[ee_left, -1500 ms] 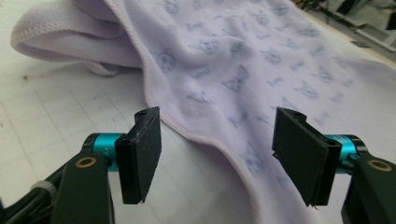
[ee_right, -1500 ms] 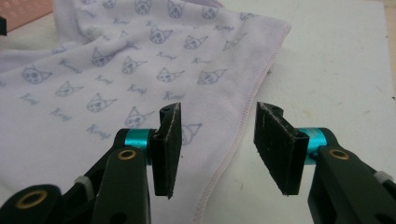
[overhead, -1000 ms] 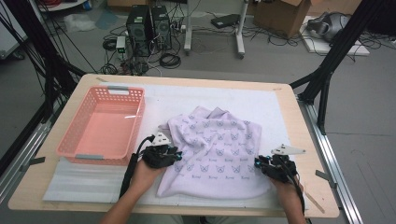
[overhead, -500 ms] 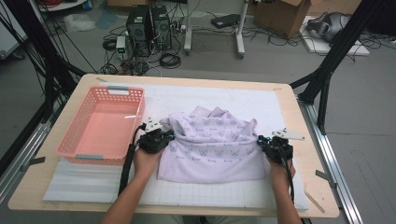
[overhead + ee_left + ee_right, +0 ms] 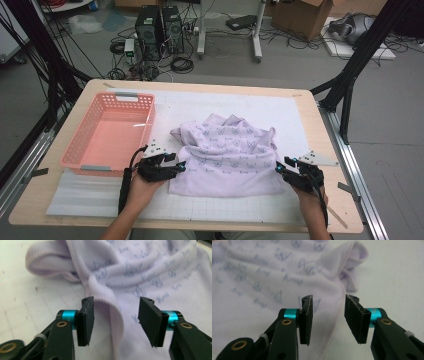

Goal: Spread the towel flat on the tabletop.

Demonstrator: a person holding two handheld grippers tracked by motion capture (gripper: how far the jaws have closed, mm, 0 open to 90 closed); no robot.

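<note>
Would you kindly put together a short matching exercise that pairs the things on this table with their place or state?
Things:
1. pink basket
2. lilac garment
3. left gripper
4. right gripper

Places or states:
A. jaws open at the garment's right edge
B. crumpled in the middle of the mat
C. jaws open at the garment's left edge
D. stands at the table's left

Pairs: 1-D, 2-B, 3-C, 4-A

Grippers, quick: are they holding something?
Left gripper: open, jaws just opened, pale purple printed cloth released.
Right gripper: open, just opened, holding nothing.
</note>
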